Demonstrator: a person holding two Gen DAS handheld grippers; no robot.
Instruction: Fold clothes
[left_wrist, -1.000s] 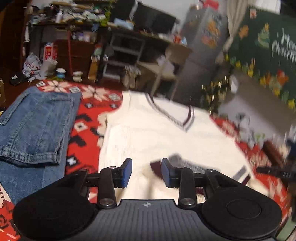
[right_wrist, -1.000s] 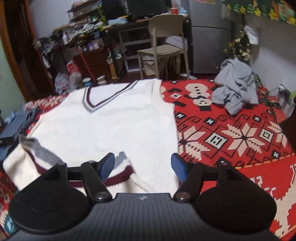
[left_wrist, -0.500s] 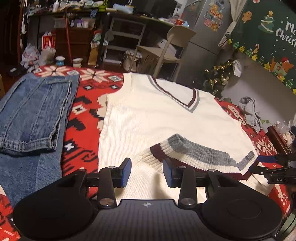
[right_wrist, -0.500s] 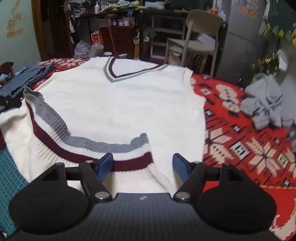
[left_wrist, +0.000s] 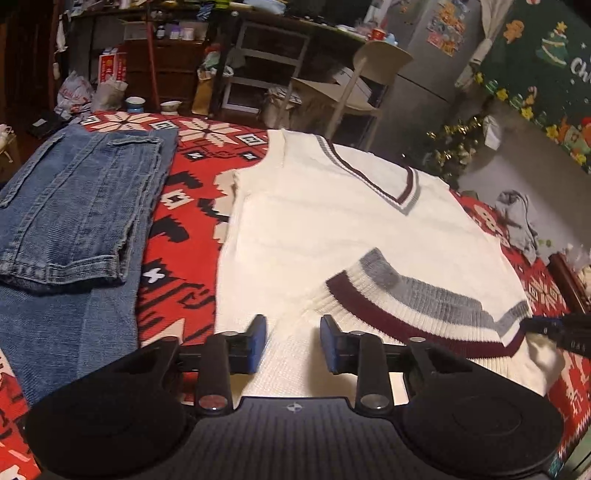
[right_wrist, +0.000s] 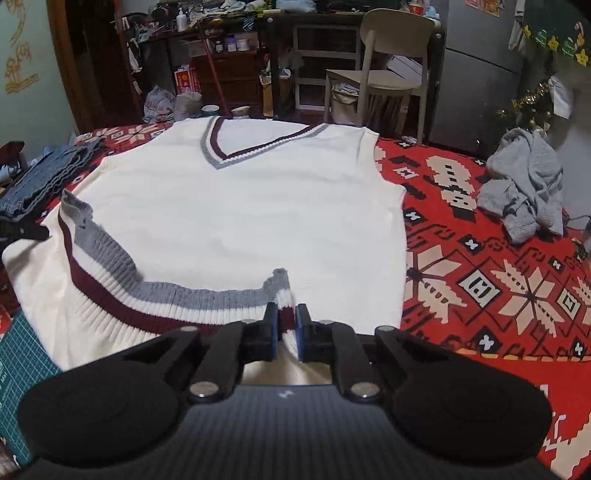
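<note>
While the white knit vest (right_wrist: 251, 214) lies flat, neck away from you, on the red patterned blanket (right_wrist: 491, 280), your right gripper (right_wrist: 286, 326) has its blue pads pressed nearly together on the vest's striped hem (right_wrist: 177, 295), pinching the ribbed edge where the maroon and grey bands run between them. That hem is turned up over the vest's body, so the stripes curve across the lower part from your right gripper toward the far left corner.

Your left gripper (left_wrist: 293, 341) holds its jaws spread, with white knit showing in the gap between the pads; they sit over the near left part of the vest, just short of the folded-up hem, and grip nothing. In the left wrist view the tips of your right gripper show dark at the right edge, at the hem's corner.

Folded blue jeans (left_wrist: 74, 206) lie on the blanket to the left of the vest, apart from it. A crumpled grey garment (right_wrist: 528, 188) sits on the blanket well to the right. A pale chair (right_wrist: 388, 66) stands beyond the blanket's far edge.
</note>
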